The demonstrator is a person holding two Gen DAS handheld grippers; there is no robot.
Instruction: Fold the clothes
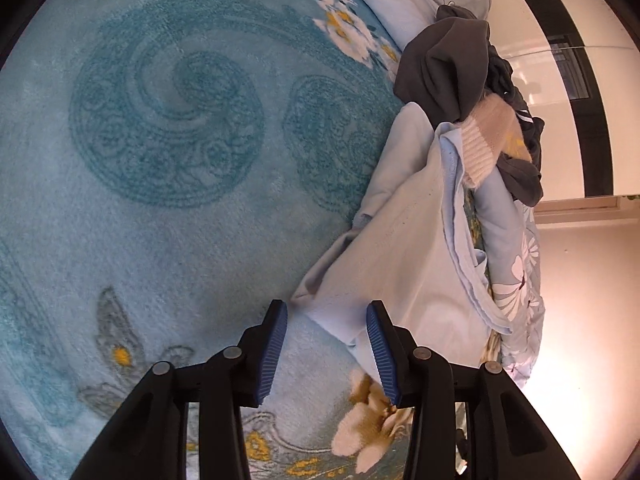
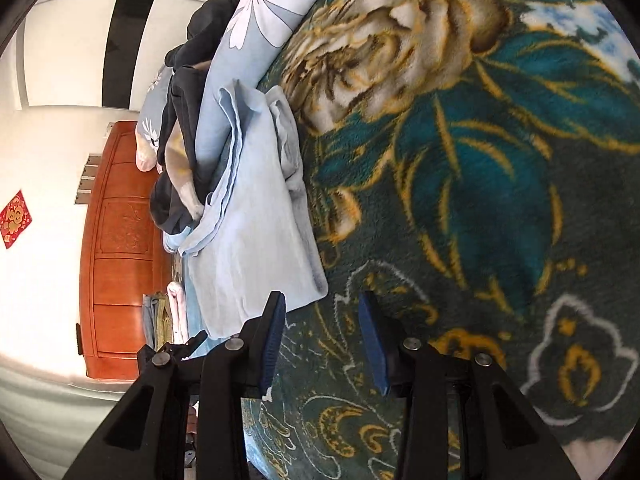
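1. Right now I have the pale blue cotton garment [image 1: 404,248] lying rumpled on the teal plush patterned blanket [image 1: 160,128], its lower corner just ahead of my left gripper [image 1: 326,344]; jaws apart, nothing between them, the cloth's edge just beside the right-hand pad.
2. My right gripper [image 2: 322,340] hovers over the blanket with jaws also apart and empty; the garment's near corner [image 2: 312,280] sits just beyond its left finger.
3. To do this well, I judge I should pinch one corner per gripper, taking a single layer, then spread the cloth flat before any fold.
4. Behind it lies a heap of dark grey clothes [image 1: 448,64] with a cream ribbed knit cuff [image 1: 486,136]; how many layers the blue piece has, or what garment it is, I cannot tell.
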